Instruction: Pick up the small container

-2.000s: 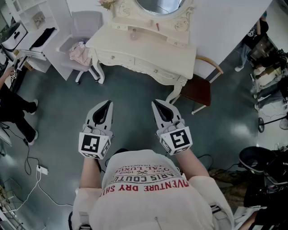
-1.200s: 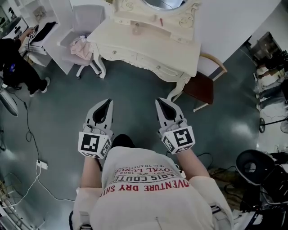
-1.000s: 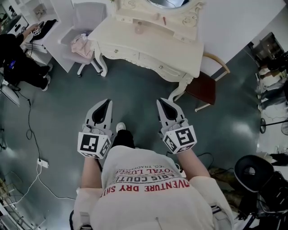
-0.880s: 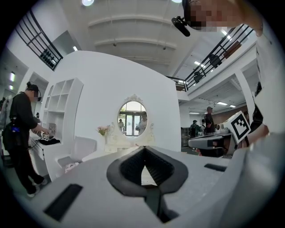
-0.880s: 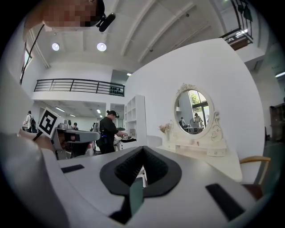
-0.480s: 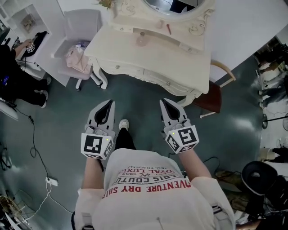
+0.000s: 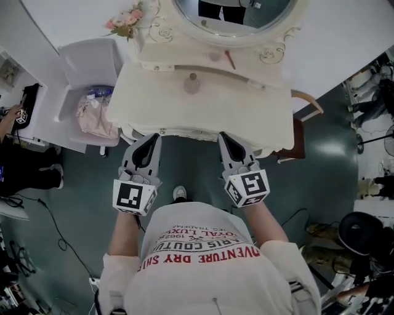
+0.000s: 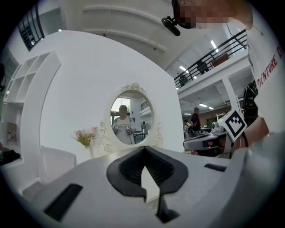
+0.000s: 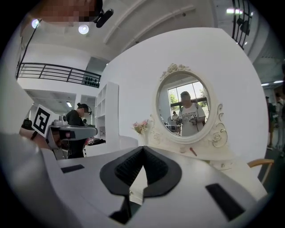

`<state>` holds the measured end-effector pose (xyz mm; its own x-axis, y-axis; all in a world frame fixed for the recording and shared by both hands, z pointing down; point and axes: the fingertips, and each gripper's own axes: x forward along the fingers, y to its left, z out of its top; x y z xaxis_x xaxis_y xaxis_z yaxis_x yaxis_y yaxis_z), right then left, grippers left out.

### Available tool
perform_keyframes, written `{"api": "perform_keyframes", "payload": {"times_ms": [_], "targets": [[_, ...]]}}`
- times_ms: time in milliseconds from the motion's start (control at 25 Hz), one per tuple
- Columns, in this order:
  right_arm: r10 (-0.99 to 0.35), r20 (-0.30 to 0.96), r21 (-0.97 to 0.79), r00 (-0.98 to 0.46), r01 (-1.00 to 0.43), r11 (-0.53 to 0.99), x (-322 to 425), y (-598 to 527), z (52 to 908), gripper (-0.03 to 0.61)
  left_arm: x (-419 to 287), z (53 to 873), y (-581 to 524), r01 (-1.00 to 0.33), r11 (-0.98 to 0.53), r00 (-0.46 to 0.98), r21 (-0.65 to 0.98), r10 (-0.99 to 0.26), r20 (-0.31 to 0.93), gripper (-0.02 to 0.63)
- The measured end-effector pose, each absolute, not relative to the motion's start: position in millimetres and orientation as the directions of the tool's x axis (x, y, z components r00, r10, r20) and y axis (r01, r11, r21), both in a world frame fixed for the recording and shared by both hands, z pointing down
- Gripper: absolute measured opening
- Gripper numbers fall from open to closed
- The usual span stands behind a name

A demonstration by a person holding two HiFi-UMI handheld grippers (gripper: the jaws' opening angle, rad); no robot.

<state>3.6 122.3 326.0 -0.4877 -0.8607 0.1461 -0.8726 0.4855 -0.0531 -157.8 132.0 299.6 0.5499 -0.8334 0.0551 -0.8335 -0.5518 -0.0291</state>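
Observation:
The small container (image 7: pixel 192 83), a pale pinkish jar with a knob lid, stands on the cream dressing table (image 7: pixel 154 111), below the mirror. It shows small in the right gripper view (image 9: pixel 182 149), beside a red stick (image 9: pixel 193 152). My left gripper (image 7: pixel 149 140) is shut and holds nothing, its tip at the table's near edge. My right gripper (image 7: pixel 224 138) is shut too and holds nothing, level with the left one. The container lies ahead of both, between their lines. In each gripper view the jaws meet at the tip: left gripper (image 8: pixel 143 151), right gripper (image 9: pixel 142 149).
An oval mirror (image 7: pixel 240 12) backs the table, with pink flowers (image 7: pixel 123 18) at its left. A white chair with pink cloth (image 7: pixel 92 114) stands left of the table, and a wooden chair (image 7: pixel 305 101) right. A person (image 7: pixel 18 166) is at far left.
I have walked up to the dressing table, so it has come from far ahead to just under the gripper tips. Both grippers stay shut and side by side.

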Motion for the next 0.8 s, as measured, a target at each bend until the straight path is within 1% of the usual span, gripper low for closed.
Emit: {"api": "perform_keyframes", "payload": {"times_ms": [80,200,400,600,800], "targets": [[-0.869,0.154,-0.05,-0.47,-0.882,0.468,0,98,328,-0.002,-156,306,104,-0.811,-0.584,0.58,-0.039,-0.811,0.082,0.006],[-0.878,0.173,-0.031,-0.447,-0.893,0.449,1,67,334,-0.002,-153,319,65,-0.789,-0.614,0.61,-0.004,-0.785,0.108,0.006],[-0.892,0.165,-0.035,-0.422,-0.906,0.422,15,18,343,-0.002,-138,348,4,-0.78,-0.626,0.619,0.019,-0.766,0.174,0.006],[-0.89,0.179,-0.051,-0.42,-0.907,0.418,38,-40,356,-0.002,-109,366,-57,-0.769,-0.638,0.632,0.036,-0.751,0.193,0.006],[-0.879,0.168,-0.004,-0.446,-0.892,0.452,53,-103,357,-0.002,-84,384,-115,-0.762,-0.646,0.638,0.049,-0.736,0.228,0.006]]}}
